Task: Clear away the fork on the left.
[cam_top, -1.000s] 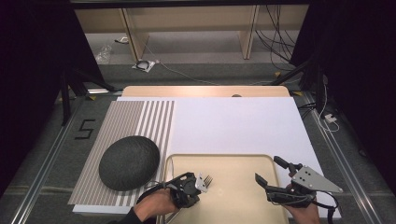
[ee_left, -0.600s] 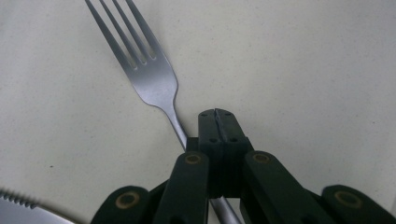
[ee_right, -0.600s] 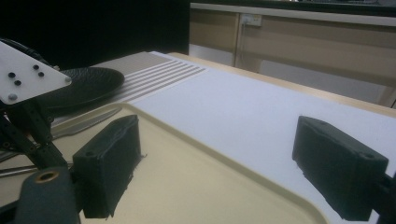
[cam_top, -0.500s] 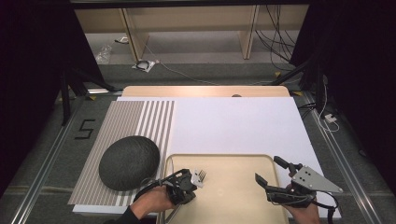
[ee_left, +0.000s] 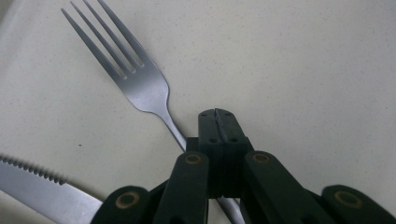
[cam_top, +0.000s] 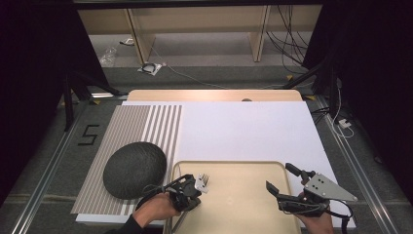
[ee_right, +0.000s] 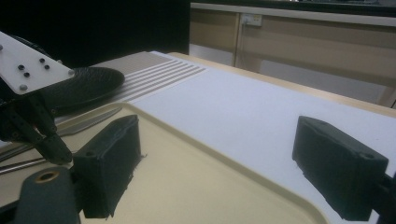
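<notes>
Far left on the desk [cam_top: 243, 126], a dark bowl [cam_top: 135, 169] is seen upside down on the striped mat [cam_top: 141, 124], just beside the tray [cam_top: 243, 168].

Left gripper [cam_top: 187, 191]: fingers [ee_left: 219, 123] are pressed together on the fork [ee_left: 135, 81], pinched at the neck where the handle meets the head. The fork is seen lying at the tray's left end, tines pointed away from the hand. Whether it is lifted clear of the tray cannot be told. A knife [ee_left: 37, 186] with a serrated edge lies near it, apart from the fork.

Handling, as judged: the fork is stiff, light and polished, so slip and twist within the pinch are likely. The neck is narrow and offers little pad contact; rotation about the grip is to be expected if it is swung fast. A hold nearer mid-handle would be better balanced. No fragility is expected. Scraping on the tray is the main nuisance.

Right gripper [cam_top: 278, 181]: fingers [ee_right: 109, 163] are spread wide, nothing between them, held over the tray's right end, well apart from the fork.
</notes>
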Demonstrator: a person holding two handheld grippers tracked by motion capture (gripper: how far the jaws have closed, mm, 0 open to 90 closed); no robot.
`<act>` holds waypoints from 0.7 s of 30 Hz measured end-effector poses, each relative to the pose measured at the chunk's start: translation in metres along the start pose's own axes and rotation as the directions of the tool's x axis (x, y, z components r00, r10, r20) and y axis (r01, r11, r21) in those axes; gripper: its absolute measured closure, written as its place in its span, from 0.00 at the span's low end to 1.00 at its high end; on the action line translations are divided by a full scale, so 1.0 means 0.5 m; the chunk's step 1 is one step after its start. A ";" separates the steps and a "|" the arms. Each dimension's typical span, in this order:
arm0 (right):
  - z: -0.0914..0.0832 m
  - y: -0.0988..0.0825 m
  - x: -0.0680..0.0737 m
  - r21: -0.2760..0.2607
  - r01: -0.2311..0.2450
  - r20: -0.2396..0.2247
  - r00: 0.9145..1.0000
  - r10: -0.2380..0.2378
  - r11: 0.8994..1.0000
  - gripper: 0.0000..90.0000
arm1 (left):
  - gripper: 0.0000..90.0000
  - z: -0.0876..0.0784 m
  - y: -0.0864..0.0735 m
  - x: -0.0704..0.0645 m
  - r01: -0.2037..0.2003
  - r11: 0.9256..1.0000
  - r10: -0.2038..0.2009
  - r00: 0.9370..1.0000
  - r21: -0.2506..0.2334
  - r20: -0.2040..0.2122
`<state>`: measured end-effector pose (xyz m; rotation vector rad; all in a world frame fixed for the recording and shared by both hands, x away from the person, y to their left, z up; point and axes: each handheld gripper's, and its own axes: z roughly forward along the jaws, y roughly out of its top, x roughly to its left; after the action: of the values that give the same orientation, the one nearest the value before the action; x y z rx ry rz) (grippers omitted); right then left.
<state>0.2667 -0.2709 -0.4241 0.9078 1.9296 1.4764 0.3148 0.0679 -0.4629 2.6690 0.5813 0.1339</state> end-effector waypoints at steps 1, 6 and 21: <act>0.000 0.000 0.000 0.000 0.000 0.000 1.000 0.000 1.000 0.18 | 0.99 0.000 -0.001 0.001 0.005 1.000 -0.005 1.000 -0.002 -0.002; 0.000 0.000 0.000 0.000 -0.002 0.001 1.000 0.002 1.000 0.18 | 0.99 -0.002 -0.004 0.006 0.012 1.000 -0.012 1.000 -0.002 -0.006; 0.000 0.000 0.000 -0.004 -0.001 0.001 1.000 0.001 1.000 0.18 | 0.99 -0.009 -0.021 0.025 0.046 0.999 -0.046 0.999 0.000 -0.017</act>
<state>0.2668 -0.2711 -0.4241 0.9071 1.9259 1.4793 0.3214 0.0833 -0.4631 2.6555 0.6475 0.1441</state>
